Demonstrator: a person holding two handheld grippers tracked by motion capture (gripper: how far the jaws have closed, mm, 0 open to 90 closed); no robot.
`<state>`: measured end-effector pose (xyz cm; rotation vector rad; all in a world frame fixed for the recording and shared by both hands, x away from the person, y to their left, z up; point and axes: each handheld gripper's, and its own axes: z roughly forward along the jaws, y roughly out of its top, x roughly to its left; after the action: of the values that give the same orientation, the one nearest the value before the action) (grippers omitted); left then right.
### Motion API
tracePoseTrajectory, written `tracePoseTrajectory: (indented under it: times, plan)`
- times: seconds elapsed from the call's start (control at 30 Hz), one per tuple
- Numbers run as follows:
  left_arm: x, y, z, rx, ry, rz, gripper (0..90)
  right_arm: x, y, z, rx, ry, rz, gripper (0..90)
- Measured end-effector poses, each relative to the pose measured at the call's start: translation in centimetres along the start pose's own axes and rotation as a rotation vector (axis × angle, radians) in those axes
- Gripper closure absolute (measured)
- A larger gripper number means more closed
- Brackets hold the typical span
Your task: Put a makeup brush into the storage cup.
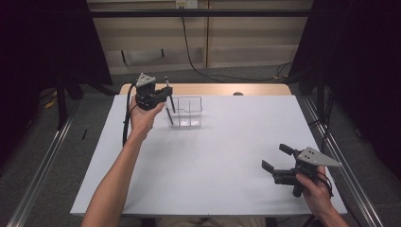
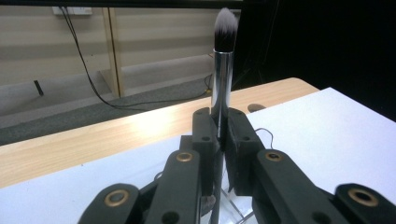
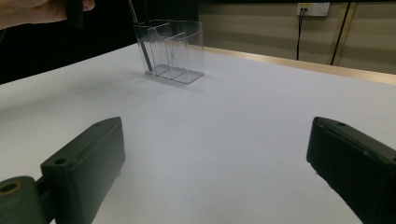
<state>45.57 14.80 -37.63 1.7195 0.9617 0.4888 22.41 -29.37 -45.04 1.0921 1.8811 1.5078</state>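
Left claw (image 2: 219,135) gripping slim chrome-handled brush (image 2: 222,79)

Overhead light falls evenly on my white table (image 1: 227,156), which reads bright while the surroundings from nine to three o'clock sink into near-black. Shadows stay soft and faint. The brush's metal ferrule (image 2: 222,79) carries a sharp glare stripe. My near jaws are slightly soft; all views look grainy.

A white table (image 1: 222,161) stands on grey floor (image 1: 236,73) before beige wall panels (image 1: 246,42).
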Motion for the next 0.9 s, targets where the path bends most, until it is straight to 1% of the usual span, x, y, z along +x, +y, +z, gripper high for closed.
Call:
tracePoseTrajectory:
  times: [0.07,0.13,0.33,0.47,0.63,0.9]
  plan:
    - [-0.02,-0.15,0.10,0.005,0.000,-0.002,83.8,0.01,0.00,0.01,-0.001,0.000,0.004,3.9]
    - [0.04,-0.29,0.16,0.011,0.002,0.003,83.8,0.02,0.00,0.02,-0.001,0.000,0.002,3.9]
    - [0.12,-0.46,0.18,0.012,0.006,0.002,83.8,-0.01,0.00,-0.02,0.001,0.000,0.005,3.9]
    - [0.19,-0.55,0.23,0.009,0.001,-0.001,83.7,0.01,0.00,0.02,0.000,0.001,0.005,3.9]
    - [0.07,-0.52,0.22,0.013,0.000,0.005,83.6,-0.02,0.00,0.02,0.000,-0.001,0.007,3.9]
    - [0.11,-0.50,0.22,0.015,0.001,-0.003,79.6,-0.02,0.00,0.04,-0.001,-0.001,0.005,3.9]
